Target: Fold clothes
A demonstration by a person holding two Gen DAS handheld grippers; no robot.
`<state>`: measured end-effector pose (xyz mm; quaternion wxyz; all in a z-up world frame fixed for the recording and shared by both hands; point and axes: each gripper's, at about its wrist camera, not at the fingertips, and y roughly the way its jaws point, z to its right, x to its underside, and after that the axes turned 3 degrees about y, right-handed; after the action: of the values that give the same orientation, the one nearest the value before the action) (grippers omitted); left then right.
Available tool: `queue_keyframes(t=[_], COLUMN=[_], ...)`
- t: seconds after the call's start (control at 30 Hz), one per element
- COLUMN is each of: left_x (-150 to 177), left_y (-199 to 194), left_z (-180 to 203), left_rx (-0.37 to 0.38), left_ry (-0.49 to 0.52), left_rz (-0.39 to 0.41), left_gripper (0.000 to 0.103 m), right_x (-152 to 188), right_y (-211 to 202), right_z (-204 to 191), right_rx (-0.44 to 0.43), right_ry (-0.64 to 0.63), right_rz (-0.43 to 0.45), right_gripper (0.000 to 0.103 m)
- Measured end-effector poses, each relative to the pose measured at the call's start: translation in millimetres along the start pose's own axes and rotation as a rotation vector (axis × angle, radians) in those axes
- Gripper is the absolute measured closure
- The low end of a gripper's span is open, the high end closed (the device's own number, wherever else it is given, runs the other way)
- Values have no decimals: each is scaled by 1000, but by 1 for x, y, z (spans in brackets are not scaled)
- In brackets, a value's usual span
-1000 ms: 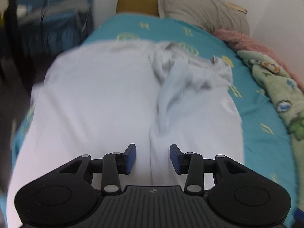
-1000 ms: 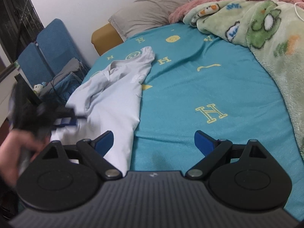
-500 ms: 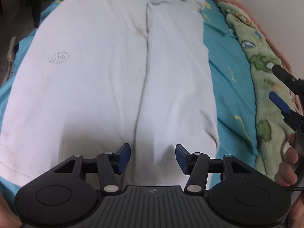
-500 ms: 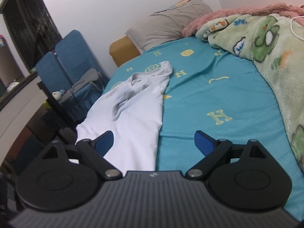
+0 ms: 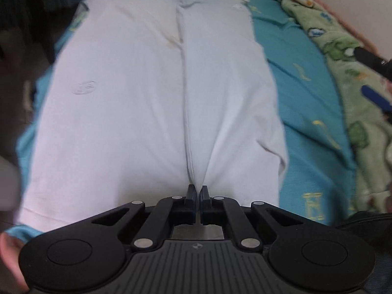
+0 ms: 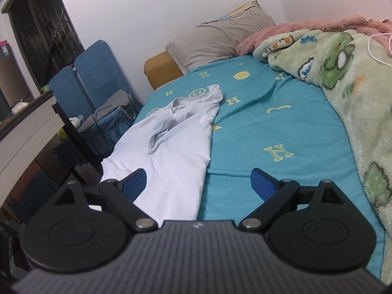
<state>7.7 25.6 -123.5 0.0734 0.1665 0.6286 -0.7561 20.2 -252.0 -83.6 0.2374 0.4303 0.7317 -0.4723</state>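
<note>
A white shirt lies lengthwise on the teal bedsheet, with one side folded over along a centre line and its collar bunched at the far end. My left gripper is shut on the shirt's near hem at that fold line, and the cloth puckers into the jaws. In the right wrist view the shirt lies on the left part of the bed. My right gripper is open and empty, held above the near edge of the bed by the shirt's right side; its fingers show at the left view's right edge.
A green cartoon blanket and a pink fleece pile along the bed's right side. A grey pillow lies at the head. Blue chairs with clothes and a dark desk stand left of the bed.
My left gripper has come down to the shirt's near hem and closed on the fold. My right gripper stayed open and drifted slightly.
</note>
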Motion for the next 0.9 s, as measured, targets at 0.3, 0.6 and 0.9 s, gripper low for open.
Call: queue_keyframes(t=[0.3, 0.6, 0.9], left_x=[-17, -44, -26], left_y=[-40, -81, -109], left_z=[25, 51, 2], left_rx=[-44, -87, -92], left_ry=[79, 91, 40], left_rz=[244, 535, 604], left_gripper=[24, 0, 0], right_x=[-1, -1, -26], right_y=[-8, -18, 19], right_z=[-6, -19, -76], right_rx=[-24, -40, -64], right_ry=[-23, -130, -356], right_rz=[17, 41, -16], right_gripper=[10, 10, 10])
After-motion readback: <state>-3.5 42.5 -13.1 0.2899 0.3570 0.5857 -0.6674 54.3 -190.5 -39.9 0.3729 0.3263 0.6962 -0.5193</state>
